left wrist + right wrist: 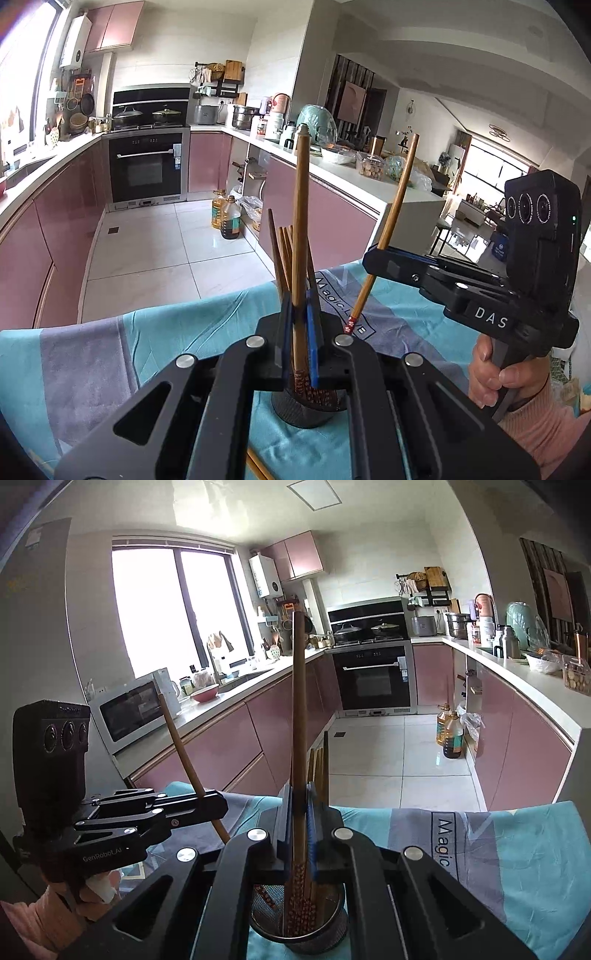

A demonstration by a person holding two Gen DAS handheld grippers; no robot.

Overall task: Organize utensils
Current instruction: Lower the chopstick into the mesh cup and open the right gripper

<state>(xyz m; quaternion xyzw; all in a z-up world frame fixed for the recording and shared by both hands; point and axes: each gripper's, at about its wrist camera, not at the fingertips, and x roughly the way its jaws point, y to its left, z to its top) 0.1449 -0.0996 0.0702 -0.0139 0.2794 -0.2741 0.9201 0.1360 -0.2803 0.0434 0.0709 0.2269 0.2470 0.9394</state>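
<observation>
A black mesh cup (300, 928) stands on the blue-grey cloth (155, 332) and holds several brown chopsticks (320, 768) with red-patterned ends. The cup also shows in the left wrist view (306, 411). My left gripper (300, 314) is shut on one chopstick (300, 221), upright over the cup. My right gripper (300, 805) is shut on another chopstick (300, 701), upright with its patterned end in the cup. In the left wrist view the right gripper (373, 266) holds its chopstick (399, 192) tilted; in the right wrist view the left gripper (218, 805) holds its chopstick (181, 746).
More chopsticks (258, 469) lie on the cloth by the near edge. Beyond the table is a kitchen with pink cabinets (229, 746), an oven (147, 170), oil bottles (229, 218) on the tiled floor and a crowded counter (354, 162).
</observation>
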